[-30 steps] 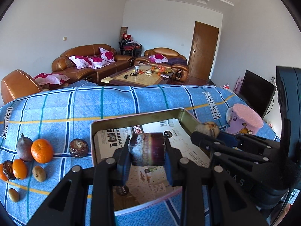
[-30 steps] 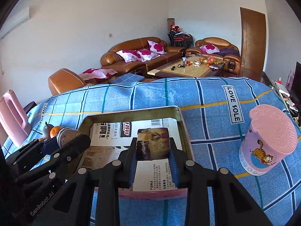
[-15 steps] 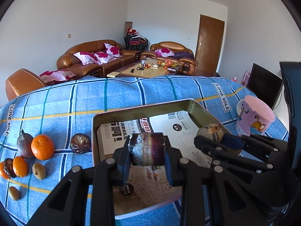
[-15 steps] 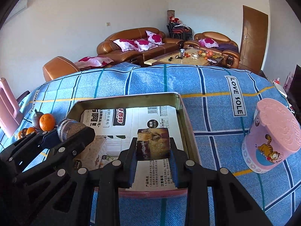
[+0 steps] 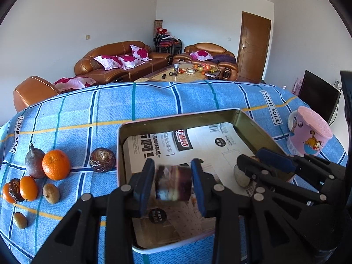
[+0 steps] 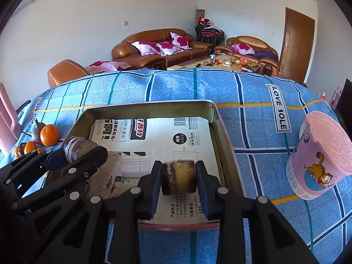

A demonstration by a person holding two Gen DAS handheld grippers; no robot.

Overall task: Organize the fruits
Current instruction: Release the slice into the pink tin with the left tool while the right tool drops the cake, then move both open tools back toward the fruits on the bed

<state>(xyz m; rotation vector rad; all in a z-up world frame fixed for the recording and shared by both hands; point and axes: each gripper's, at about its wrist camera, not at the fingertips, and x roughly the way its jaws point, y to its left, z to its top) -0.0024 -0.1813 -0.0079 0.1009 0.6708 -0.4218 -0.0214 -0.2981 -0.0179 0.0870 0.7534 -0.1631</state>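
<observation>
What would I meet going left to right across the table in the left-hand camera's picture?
Small brown fruit → pear-shaped dark fruit → large orange → round dark brown fruit → paper-lined metal tray → pink cartoon cup.

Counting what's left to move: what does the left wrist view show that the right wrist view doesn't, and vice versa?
Left wrist only: the dark round fruit beside the tray and the smallest brown fruit. Right wrist only: a pink chair back. Both: the tray, pink cup, orange, the left gripper around a purplish fruit and the right gripper around a brown fruit, jaws opening.
</observation>
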